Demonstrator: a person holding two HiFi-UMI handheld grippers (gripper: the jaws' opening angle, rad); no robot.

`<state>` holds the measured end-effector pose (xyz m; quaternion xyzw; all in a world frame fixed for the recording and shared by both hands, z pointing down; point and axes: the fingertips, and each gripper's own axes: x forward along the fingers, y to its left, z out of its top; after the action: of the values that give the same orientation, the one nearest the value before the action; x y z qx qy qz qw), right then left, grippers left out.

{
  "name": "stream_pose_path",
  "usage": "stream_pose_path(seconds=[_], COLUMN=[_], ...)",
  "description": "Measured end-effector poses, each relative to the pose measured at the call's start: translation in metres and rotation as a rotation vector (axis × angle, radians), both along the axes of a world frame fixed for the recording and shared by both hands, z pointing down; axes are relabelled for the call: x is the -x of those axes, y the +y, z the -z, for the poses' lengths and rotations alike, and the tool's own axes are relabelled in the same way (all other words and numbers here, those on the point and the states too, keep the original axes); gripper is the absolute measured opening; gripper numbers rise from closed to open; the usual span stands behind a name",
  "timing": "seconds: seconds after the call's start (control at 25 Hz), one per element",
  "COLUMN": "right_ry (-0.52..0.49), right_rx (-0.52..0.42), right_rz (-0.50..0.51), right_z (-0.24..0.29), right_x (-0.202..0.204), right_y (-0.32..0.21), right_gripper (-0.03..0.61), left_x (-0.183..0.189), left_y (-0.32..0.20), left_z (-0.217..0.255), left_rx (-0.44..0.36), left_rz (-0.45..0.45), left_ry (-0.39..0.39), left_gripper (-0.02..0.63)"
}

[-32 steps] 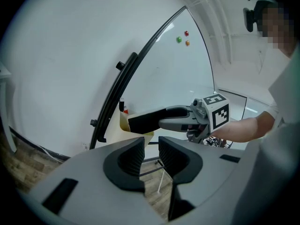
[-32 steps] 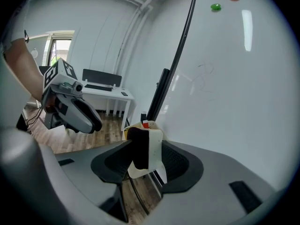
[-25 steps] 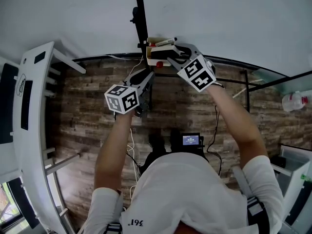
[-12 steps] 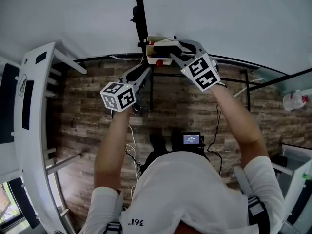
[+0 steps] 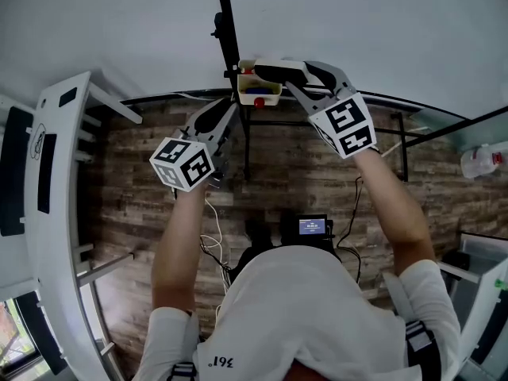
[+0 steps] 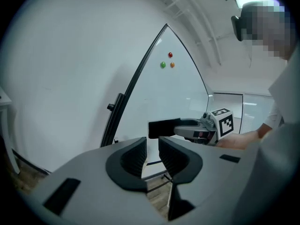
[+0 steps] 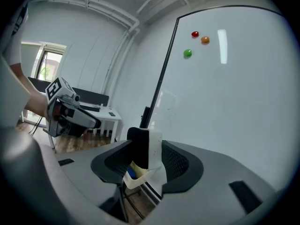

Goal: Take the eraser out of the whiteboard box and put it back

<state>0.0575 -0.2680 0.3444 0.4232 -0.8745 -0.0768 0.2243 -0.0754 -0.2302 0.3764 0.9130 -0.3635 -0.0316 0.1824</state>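
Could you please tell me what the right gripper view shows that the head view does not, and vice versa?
Only the right gripper view: three magnets on the whiteboard. Only the head view: the small screen and a bottle. Both: the right tool clamped on the eraser, the box below it, and the left tool.

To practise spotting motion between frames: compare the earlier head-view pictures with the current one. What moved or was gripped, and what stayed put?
The right tool, shut on the eraser throughout, raised it from the whiteboard box to above it. The empty left tool shifted up and left in the head view. Nothing was newly gripped or released. The box stayed in place.
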Motion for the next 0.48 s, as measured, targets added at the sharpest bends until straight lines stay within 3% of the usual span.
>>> stream_pose_path(seconds=[0.48], right_ry=[-0.196], right_rx=[-0.033], right_rz=[-0.054], right_z=[0.053], right_x=[-0.022], right_y=[0.044], right_gripper=[0.206], left_x=[0.011], left_y=[0.037], left_z=[0.059], left_rx=[-0.105], left_rz=[0.012], left_ry=[0.08], left_gripper=[0.083])
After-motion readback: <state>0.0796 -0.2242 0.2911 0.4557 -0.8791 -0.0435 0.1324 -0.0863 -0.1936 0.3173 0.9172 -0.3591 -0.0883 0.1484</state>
